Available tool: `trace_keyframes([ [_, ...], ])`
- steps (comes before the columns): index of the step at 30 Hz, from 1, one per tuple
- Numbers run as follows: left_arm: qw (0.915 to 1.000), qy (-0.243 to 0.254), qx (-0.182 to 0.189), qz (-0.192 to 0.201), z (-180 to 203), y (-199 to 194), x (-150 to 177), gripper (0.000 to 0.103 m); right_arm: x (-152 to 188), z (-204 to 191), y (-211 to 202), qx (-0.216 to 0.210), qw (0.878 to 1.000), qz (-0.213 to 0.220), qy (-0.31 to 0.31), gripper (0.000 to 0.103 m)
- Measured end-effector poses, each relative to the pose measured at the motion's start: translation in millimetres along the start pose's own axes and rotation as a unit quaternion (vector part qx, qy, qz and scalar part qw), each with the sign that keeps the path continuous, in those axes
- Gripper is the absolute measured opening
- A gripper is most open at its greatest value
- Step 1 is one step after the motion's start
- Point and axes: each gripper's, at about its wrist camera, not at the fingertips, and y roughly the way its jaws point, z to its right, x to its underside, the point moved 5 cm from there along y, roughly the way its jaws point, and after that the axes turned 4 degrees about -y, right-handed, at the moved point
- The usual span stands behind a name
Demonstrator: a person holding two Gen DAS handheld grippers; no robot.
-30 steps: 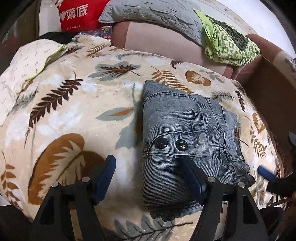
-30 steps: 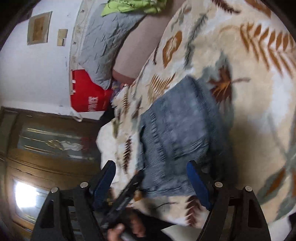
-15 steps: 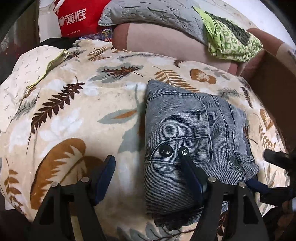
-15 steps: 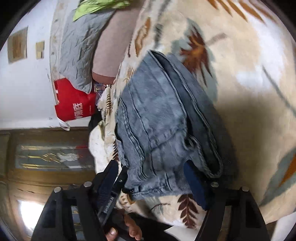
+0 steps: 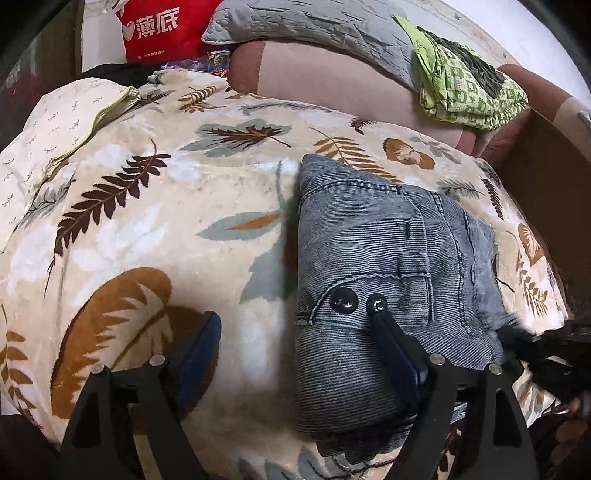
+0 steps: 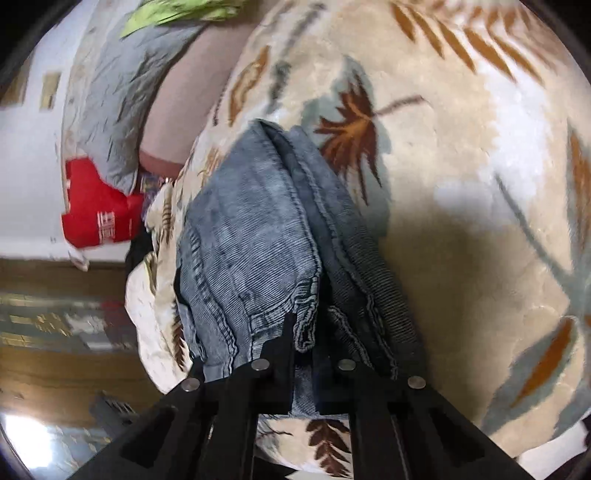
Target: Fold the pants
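Observation:
The folded grey-blue denim pants (image 5: 388, 240) lie on a cream blanket with a leaf print (image 5: 147, 221); two black buttons face up. My left gripper (image 5: 295, 328) hovers over their near left edge, jaws opening. Its right finger (image 5: 391, 343) lies over the fabric by the buttons and its left finger is over the bare blanket. Nothing is pinched. In the right wrist view my right gripper (image 6: 308, 325) is shut on a bunched hem edge of the pants (image 6: 251, 229). From the left wrist view it shows blurred at the pants' right corner (image 5: 535, 343).
Behind the blanket stand a pinkish cushion (image 5: 332, 81), a grey quilted pillow (image 5: 314, 26), a green patterned cloth (image 5: 465, 85) and a red bag (image 5: 155, 29). A brown cardboard box (image 5: 546, 177) borders the right side. A wooden door (image 6: 55, 314) lies beyond the blanket's edge.
My right gripper came in low to the pants' edge and its jaws went from wide apart to shut on the hem. The left gripper stayed put and its jaws spread slightly wider.

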Motion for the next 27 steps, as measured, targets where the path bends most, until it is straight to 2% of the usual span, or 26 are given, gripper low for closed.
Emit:
trace_keyframes([
  [3,0.9999,-0.006,0.009,-0.009,-0.2,-5.0,-4.0,0.085,-0.2,-35.2,-26.9,0.018,0.997,0.036,-0.072,0.007],
  [5,0.9999,-0.011,0.011,0.003,-0.4,-18.0,-9.5,0.084,1.7,-46.6,-42.4,0.025,0.994,0.053,-0.096,0.007],
  [7,0.9996,-0.012,0.007,0.023,0.4,-33.4,-16.5,0.084,9.6,-43.2,-45.3,0.040,0.992,0.059,-0.104,0.007],
  [9,0.9992,-0.008,-0.001,0.038,4.8,-42.3,-21.9,0.084,19.1,-19.5,-29.6,0.058,0.993,0.036,-0.093,0.007],
  [11,0.9989,0.022,-0.023,0.034,13.7,-37.1,-21.0,0.084,26.6,3.5,-7.8,0.059,0.996,0.005,-0.073,0.007],
  [13,0.9922,0.094,-0.081,-0.013,26.5,-8.6,-3.3,0.084,25.7,5.8,-4.4,0.055,0.995,0.018,-0.079,0.007],
  [14,0.9881,0.114,-0.103,-0.015,27.9,-0.4,4.3,0.085,24.7,3.7,-5.5,0.055,0.995,0.018,-0.079,0.007],
  [15,0.9882,0.112,-0.104,0.002,26.8,-1.1,7.0,0.085,24.7,3.4,-7.0,0.056,0.995,0.015,-0.085,0.008],
  [17,0.9902,0.097,-0.100,0.004,22.9,-2.5,7.9,0.085,24.1,3.7,-9.5,0.051,0.995,0.007,-0.089,0.012],
  [19,0.9888,0.108,-0.104,0.006,23.0,-2.7,8.3,0.085,23.8,3.4,-16.1,0.049,0.995,0.003,-0.090,0.013],
  [21,0.9870,0.119,-0.107,0.010,24.8,-3.5,8.7,0.085,22.8,8.4,-37.8,0.055,0.994,0.020,-0.089,0.015],
  [24,0.9879,0.114,-0.104,0.012,23.0,-3.2,8.3,0.085,9.7,-5.6,-75.1,0.069,0.989,0.076,-0.104,0.017],
  [27,0.9888,0.110,-0.100,0.012,22.9,-3.1,8.0,0.085,-7.7,-48.2,-85.7,0.034,0.985,0.089,-0.143,0.017],
])
